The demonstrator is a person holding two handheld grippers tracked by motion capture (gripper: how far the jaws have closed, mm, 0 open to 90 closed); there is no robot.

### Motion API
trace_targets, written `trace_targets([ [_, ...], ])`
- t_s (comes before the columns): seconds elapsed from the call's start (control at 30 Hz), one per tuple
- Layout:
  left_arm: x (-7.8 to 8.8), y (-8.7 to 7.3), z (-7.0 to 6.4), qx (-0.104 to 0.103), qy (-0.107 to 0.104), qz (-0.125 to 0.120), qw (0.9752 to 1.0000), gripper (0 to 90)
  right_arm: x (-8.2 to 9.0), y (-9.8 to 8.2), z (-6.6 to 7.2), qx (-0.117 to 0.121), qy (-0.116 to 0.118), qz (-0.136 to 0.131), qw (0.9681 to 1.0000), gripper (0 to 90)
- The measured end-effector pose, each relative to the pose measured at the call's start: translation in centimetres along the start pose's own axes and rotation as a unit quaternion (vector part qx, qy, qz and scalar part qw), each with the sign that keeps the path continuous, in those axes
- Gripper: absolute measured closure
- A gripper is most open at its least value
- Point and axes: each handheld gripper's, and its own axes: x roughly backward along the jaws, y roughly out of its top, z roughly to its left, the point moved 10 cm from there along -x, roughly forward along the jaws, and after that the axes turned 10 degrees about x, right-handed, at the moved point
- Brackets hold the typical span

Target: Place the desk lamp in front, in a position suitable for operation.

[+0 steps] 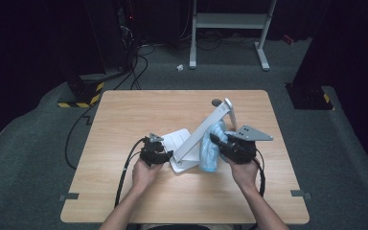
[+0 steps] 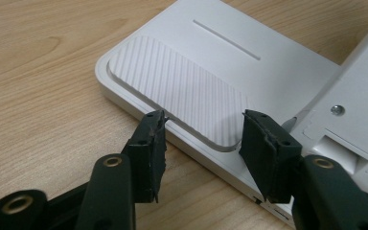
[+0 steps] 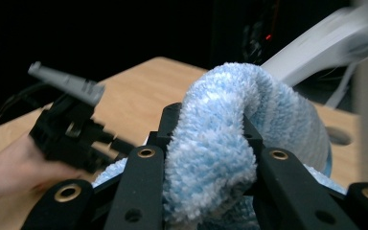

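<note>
The left gripper (image 1: 165, 154) sits at the near edge of the white stand's base (image 1: 179, 140) on the wooden table (image 1: 124, 120), while the right gripper (image 1: 219, 142) holds a blue fluffy cloth (image 1: 210, 153) against the stand's slanted arm (image 1: 206, 127). In the left gripper view, the jaws stand half apart, straddling the corner of the base (image 2: 211, 62) by its ribbed pad (image 2: 172, 91); I can't see the pads pressing on anything. In the right gripper view, that gripper (image 3: 206, 139) is clamped tight on a thick fold of the cloth (image 3: 230, 134), with the arm (image 3: 316, 43) rising pale behind it and the other gripper (image 3: 72, 124) off to the side. To wipe well, I'd say the base wants pinning down firmly first, then long strokes along the arm, keeping the cloth bunched so the jaws never scrape the plastic.
</note>
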Motion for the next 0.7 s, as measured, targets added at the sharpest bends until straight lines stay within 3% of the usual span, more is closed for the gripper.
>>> trace_targets([
  [0.1,0.0,0.0,0.0,0.000,-0.005,0.000,1.0000,51.7,0.2,0.7,-0.8,0.005,-0.018,-0.007,0.9998,71.3],
  [0.3,0.0,-0.1,-0.1,-0.003,-0.007,0.003,1.0000,50.8,-0.5,0.7,-1.1,-0.008,-0.021,-0.017,0.9996,71.3],
  [0.4,0.0,0.0,-0.1,-0.004,-0.006,0.004,1.0000,50.7,-1.2,-0.1,-0.3,-0.006,-0.011,-0.004,0.9999,71.3],
  [0.53,0.0,0.0,-0.1,-0.005,-0.005,0.004,1.0000,50.7,-4.3,-3.8,3.8,0.041,0.027,0.064,0.9968,71.3],
  [0.57,0.0,0.0,-0.1,-0.004,-0.005,0.004,1.0000,50.6,-5.4,-5.3,5.5,0.064,0.042,0.086,0.9934,71.3],
  [0.6,0.0,-0.1,-0.1,-0.007,-0.005,0.005,1.0000,50.6,-6.2,-6.3,6.7,0.072,0.058,0.101,0.9905,71.3],
  [0.7,0.0,0.0,-0.2,-0.004,-0.005,0.004,1.0000,50.6,-7.8,-8.3,9.0,0.092,0.082,0.129,0.9840,71.4],
])
